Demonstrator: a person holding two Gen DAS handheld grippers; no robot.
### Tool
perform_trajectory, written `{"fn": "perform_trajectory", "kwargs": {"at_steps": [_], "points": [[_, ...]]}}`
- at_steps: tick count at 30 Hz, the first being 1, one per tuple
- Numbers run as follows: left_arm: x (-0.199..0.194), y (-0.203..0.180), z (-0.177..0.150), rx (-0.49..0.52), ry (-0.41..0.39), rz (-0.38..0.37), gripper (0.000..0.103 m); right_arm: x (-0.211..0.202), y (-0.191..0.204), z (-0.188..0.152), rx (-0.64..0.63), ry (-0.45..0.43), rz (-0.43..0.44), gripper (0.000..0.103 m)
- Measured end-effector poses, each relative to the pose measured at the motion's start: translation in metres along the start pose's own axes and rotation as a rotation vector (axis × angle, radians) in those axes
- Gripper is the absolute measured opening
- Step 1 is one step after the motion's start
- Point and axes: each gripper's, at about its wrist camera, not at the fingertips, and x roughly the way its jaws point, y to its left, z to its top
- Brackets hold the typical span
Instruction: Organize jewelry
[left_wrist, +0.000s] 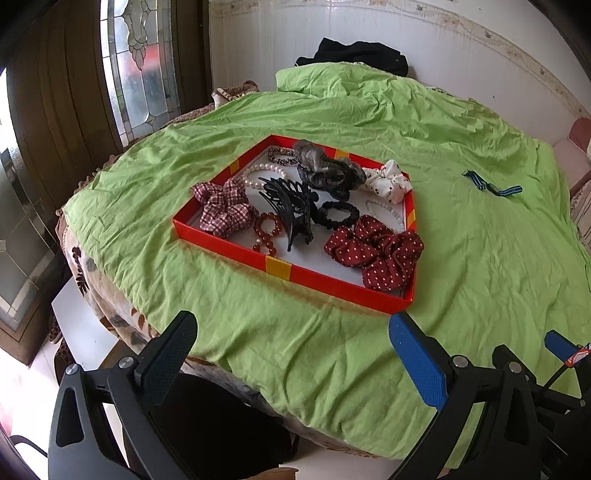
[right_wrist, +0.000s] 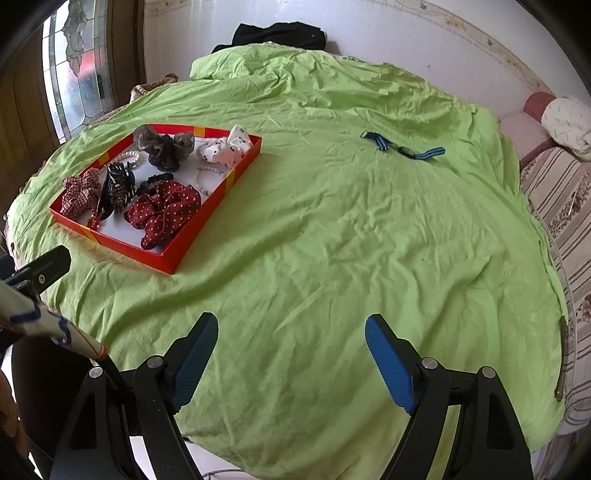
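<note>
— Left tongs (left_wrist: 291, 354) gape wide, holding nothing. What's past them?
— Red tray (left_wrist: 236, 251) on the green sheet (left_wrist: 258, 325), full of scrunchies, beads and a black claw clip (left_wrist: 290, 206).
— And the right view?
— Right tongs (right_wrist: 291, 354) wide too, holding nothing. Only here the blue strap (right_wrist: 404, 148) shows clearly, well apart from the tray (right_wrist: 207, 221).

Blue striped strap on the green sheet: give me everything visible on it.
The blue striped strap looks like a narrow woven band, blue with dark stripes, with a small metal-looking loop at one end and a darker piece mid-length. It lies flat and slightly kinked on the green sheet, well apart from the red tray. Neither gripper touches it.
</note>
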Motion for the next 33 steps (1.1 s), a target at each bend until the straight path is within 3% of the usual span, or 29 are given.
{"fn": "perform_trajectory", "kwargs": {"at_steps": [18,33], "points": [[-0.046,-0.015,-0.013,0.037,-0.065,0.067,0.103,-0.017,-0.012,-0.020,0.056,-0.045,0.058,0.087],[-0.072,-0.045,-0.027,0.093,-0.078,0.013,0.103,-0.038,-0.039,-0.036,0.118,-0.100,0.065,0.088]]}}
